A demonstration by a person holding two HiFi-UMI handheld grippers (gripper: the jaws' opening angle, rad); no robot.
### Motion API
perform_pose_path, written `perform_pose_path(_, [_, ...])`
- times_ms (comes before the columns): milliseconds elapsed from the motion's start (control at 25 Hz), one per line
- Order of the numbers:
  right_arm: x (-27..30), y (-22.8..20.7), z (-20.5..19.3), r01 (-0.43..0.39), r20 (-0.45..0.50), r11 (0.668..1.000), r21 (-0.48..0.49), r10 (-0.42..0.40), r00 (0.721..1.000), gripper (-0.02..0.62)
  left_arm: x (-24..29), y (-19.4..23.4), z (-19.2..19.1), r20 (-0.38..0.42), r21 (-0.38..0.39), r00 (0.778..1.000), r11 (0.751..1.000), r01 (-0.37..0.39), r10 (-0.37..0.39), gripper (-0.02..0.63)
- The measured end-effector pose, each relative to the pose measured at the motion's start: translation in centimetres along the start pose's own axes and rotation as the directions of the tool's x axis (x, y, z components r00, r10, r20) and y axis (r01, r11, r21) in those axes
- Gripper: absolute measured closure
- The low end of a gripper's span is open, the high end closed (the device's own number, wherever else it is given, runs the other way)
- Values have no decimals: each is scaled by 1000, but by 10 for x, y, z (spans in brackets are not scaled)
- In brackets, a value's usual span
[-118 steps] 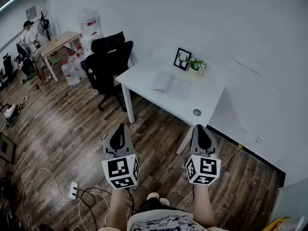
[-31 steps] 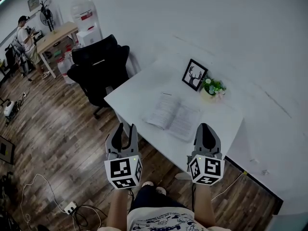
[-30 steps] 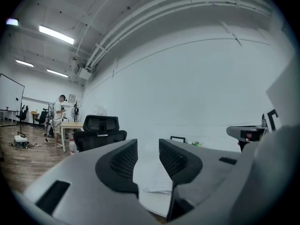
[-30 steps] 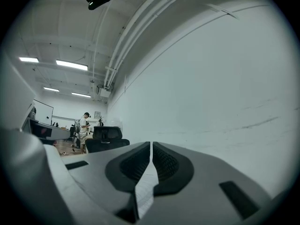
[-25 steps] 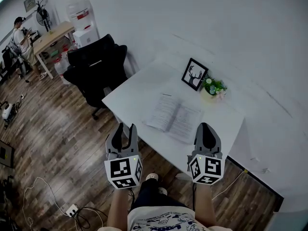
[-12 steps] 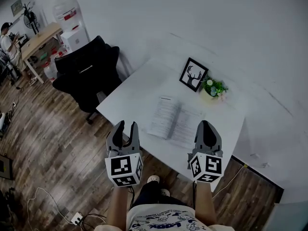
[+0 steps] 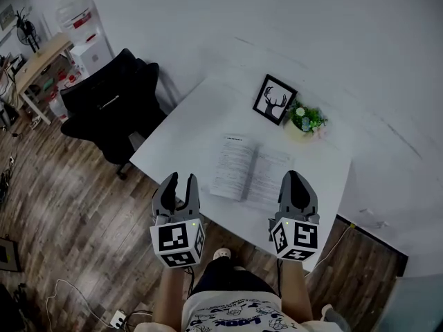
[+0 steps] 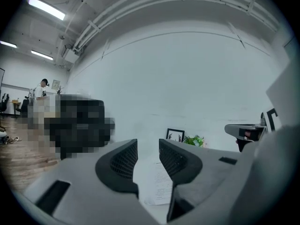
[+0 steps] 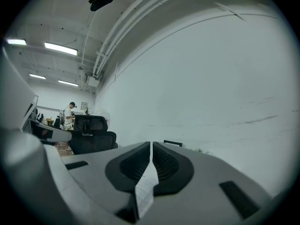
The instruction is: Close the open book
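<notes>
The open book (image 7: 250, 175) lies flat on the white table (image 7: 190, 140), its pages up and its spine running away from me. My left gripper (image 7: 181, 180) hovers over the table's near edge, left of the book and apart from it, open with nothing between its fingers. In the left gripper view the book (image 8: 157, 184) shows through the gap of the left gripper (image 8: 148, 146). My right gripper (image 7: 296, 180) hangs at the book's near right corner, shut and empty. A thin strip of page (image 9: 145, 186) shows below the right gripper (image 9: 152, 146).
A framed deer picture (image 7: 271, 101) and a small potted plant (image 7: 306, 118) stand at the table's back by the white wall. A black office chair (image 7: 111, 109) sits left of the table. Wooden floor (image 7: 62, 206) lies to the left, with a desk and a water dispenser far off.
The table and book have come nearer. Both grippers have moved forward from above the floor to the table's near edge. Their jaws look unchanged.
</notes>
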State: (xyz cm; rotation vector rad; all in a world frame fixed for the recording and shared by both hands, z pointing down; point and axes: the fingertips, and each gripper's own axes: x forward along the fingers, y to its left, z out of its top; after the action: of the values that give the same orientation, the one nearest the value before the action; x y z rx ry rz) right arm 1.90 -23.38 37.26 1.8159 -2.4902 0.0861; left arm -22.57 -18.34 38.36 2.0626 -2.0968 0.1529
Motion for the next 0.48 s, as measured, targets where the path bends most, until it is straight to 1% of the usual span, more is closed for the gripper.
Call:
perform_pose_path(200, [5,-4,-9,23,-18,1000,-1,-23,1000,558,10,-1,-13,-30,-15,999,1000,25,-26,482])
perform_pose_path(480, [13,-12,-20,18,-44,1000,-1,-18,999,558,21,-6,-30,-71,-47,997,999,23,-26,482])
